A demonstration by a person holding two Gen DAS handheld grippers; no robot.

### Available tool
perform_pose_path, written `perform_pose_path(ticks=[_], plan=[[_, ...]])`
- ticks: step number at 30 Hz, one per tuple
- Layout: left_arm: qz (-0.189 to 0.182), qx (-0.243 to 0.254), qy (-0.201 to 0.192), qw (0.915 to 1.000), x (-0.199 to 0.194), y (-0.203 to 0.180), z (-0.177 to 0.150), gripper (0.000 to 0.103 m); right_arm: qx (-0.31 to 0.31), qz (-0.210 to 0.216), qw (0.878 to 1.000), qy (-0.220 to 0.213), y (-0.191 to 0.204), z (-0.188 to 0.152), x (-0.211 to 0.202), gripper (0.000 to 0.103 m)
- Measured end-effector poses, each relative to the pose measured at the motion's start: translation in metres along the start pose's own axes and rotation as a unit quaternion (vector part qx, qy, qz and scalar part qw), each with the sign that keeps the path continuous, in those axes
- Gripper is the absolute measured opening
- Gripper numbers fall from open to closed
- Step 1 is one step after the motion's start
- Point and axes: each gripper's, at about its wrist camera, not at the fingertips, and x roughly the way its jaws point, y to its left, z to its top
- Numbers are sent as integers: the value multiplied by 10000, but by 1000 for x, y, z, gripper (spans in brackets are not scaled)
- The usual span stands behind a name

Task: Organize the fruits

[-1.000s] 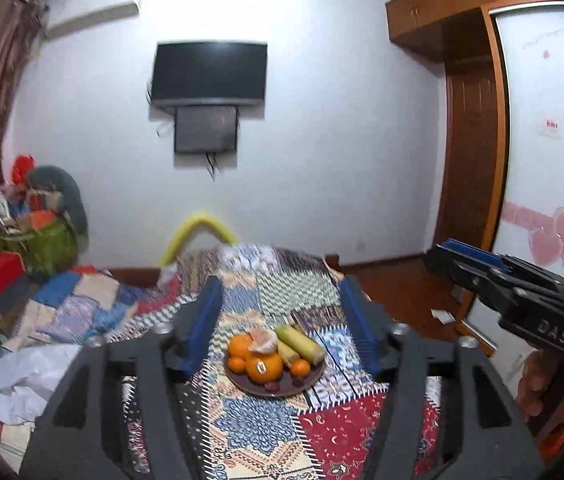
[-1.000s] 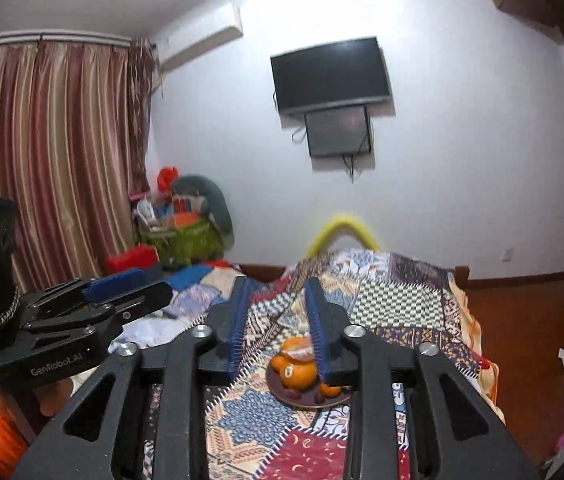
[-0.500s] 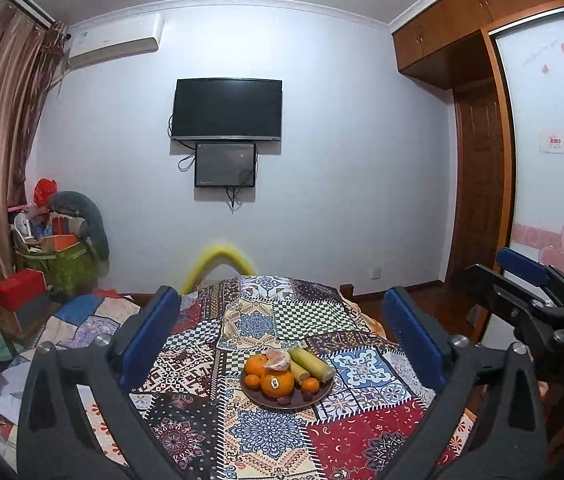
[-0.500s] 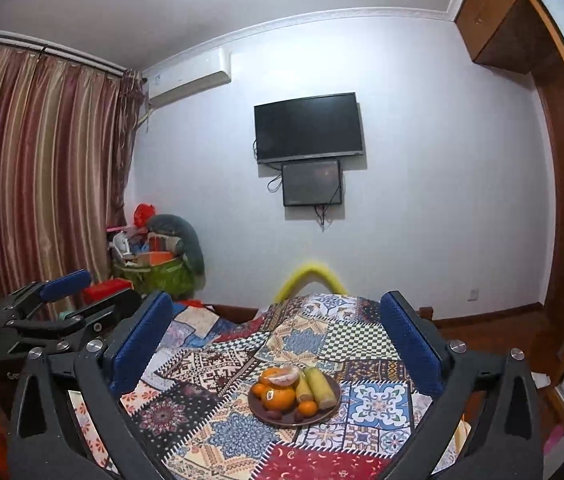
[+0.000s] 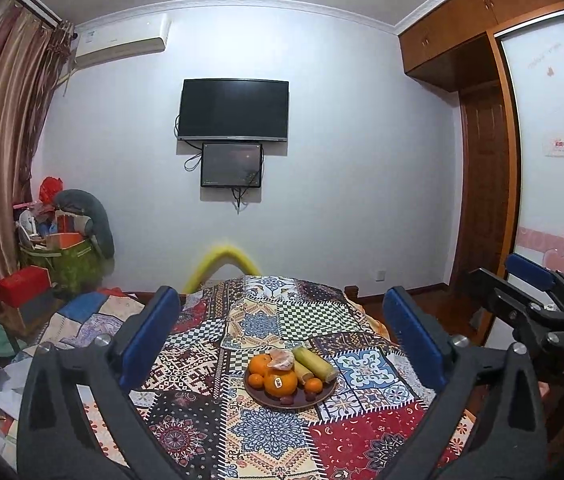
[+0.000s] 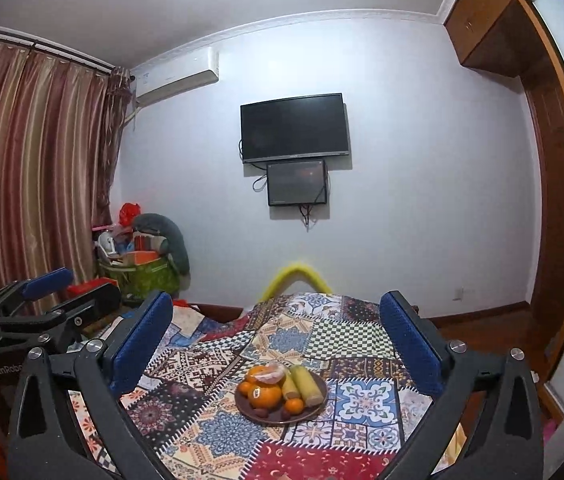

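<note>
Two hand-held grippers (image 5: 277, 336), one plate (image 5: 306, 402)

Left gripper (image 5: 282, 332): jaws just opened wide, nothing between pads.
Right gripper (image 6: 277, 328): jaws just opened wide, nothing between pads.

My left tongs (image 5: 282, 340): two matte black angular arms with triangular cut-outs, each tipped by a ribbed blue pad and fixed with silver screw heads near the pad base. My right tongs (image 6: 275, 340) are of the same build. Seen from the side, the right body carries white lettering "DAS"; the left body reads "GenRobo", cut off, with a silver chain on its black handle.
</note>
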Motion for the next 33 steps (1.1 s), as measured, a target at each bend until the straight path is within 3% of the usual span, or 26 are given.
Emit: perform_pose_path(ticks=[33], plan=[[-27, -9, 49, 10000, 2, 0, -4, 103, -20, -92, 9999, 106, -1, 3, 0, 103]])
